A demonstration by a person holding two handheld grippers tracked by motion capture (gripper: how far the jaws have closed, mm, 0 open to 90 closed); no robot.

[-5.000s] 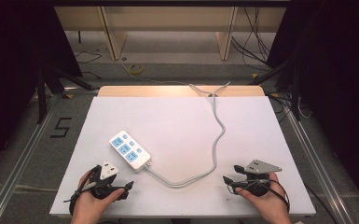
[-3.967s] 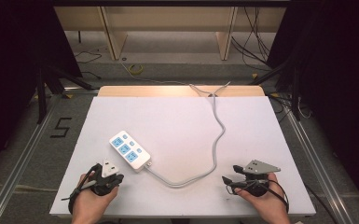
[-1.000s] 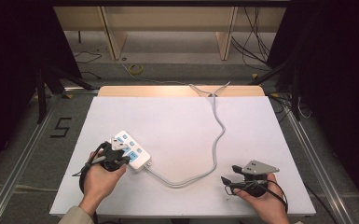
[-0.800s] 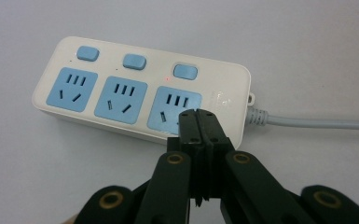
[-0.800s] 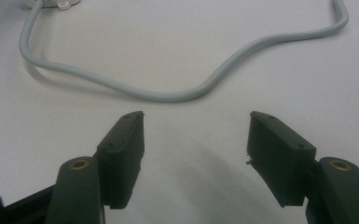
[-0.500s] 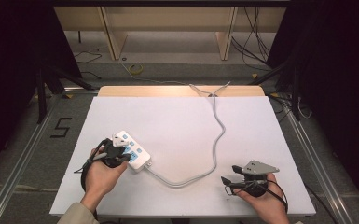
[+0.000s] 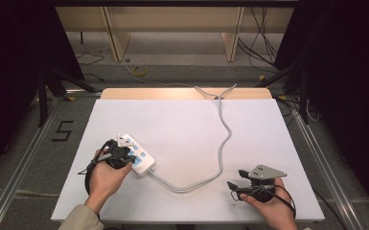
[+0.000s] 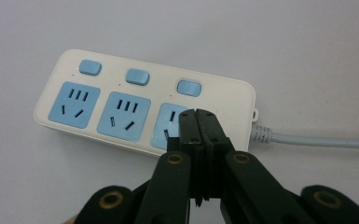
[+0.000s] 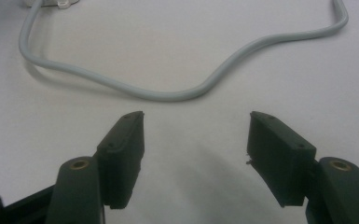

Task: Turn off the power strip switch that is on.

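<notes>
my left claw [image 8: 198, 122], jaws pressed together and empty, hovers over the end socket of the white power strip [image 8: 121, 93] lying left of centre on the tabletop [image 7: 187, 124], probably about to press its switch [image 8: 189, 87], while my right claw [image 9: 193, 154] rests wide open.

Light comes from overhead and it's pretty even, so the flat white tabletop [image 7: 182, 120] reads bright, almost washed out, while everything from 9 to 3 o'clock around it drops to near black. Shadows are soft: a faint one hugs the grey round power cable [image 9: 168, 93] in the right gripper view. Both gripper views are a bit grainy, softening toward the corners.
</notes>
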